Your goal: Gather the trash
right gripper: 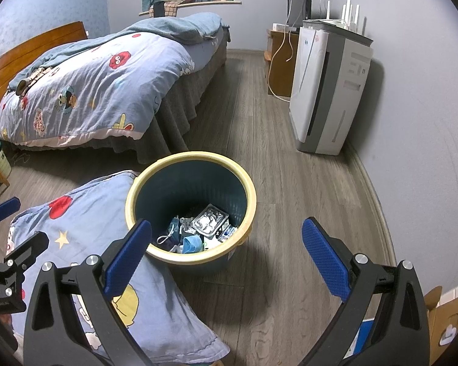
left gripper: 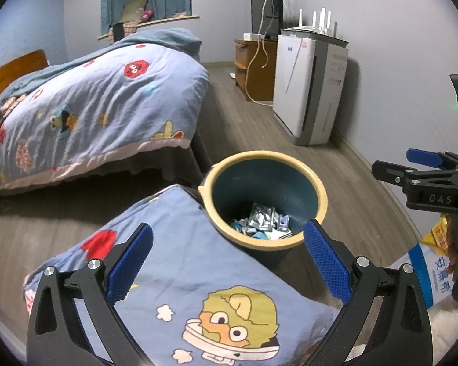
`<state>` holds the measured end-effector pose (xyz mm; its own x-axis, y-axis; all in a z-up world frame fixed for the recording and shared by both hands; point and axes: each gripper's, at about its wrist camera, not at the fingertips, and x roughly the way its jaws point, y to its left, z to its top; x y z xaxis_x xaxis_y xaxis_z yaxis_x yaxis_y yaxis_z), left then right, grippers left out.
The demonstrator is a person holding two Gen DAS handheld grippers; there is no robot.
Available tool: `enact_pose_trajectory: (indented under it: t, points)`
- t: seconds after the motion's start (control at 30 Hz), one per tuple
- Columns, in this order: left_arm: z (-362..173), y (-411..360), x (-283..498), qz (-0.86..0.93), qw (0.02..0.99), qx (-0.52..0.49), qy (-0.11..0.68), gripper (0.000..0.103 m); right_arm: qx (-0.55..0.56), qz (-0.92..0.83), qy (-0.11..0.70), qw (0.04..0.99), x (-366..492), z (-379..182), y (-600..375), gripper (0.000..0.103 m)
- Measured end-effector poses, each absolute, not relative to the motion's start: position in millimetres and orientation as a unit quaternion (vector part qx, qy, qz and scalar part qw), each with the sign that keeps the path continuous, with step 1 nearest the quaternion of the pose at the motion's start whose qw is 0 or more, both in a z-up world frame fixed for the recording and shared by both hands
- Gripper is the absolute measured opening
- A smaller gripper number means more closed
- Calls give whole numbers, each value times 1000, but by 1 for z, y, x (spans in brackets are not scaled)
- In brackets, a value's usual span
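A dark blue bin with a yellow rim (left gripper: 317,183) stands on the wood floor; it also shows in the right wrist view (right gripper: 250,189). Inside lie several wrappers (left gripper: 262,218) and bits of trash (right gripper: 210,222). My left gripper (left gripper: 229,262) is open and empty above a cartoon-print pillow (left gripper: 183,289), just short of the bin. My right gripper (right gripper: 226,259) is open and empty above the bin's near rim and the floor. The right gripper also shows at the right edge of the left wrist view (left gripper: 412,167).
A bed with a blue cartoon quilt (right gripper: 91,85) stands at the left. A white air purifier (right gripper: 329,85) and a wooden TV cabinet (right gripper: 278,61) line the right wall. A blue and white box (left gripper: 427,271) lies at the right. The pillow (right gripper: 85,231) touches the bin's left side.
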<state>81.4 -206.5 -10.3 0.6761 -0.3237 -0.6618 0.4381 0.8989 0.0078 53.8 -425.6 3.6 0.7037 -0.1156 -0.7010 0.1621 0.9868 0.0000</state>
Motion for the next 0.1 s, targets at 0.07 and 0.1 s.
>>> enact_pose_trajectory:
  t: [0.07, 0.1]
  points:
    - [-8, -203, 82, -206, 912, 82, 345, 98, 54, -79, 384, 918, 56, 3, -428, 97]
    - [-8, -197, 82, -204, 912, 79, 347, 98, 65, -85, 386, 916, 58, 3, -428, 97]
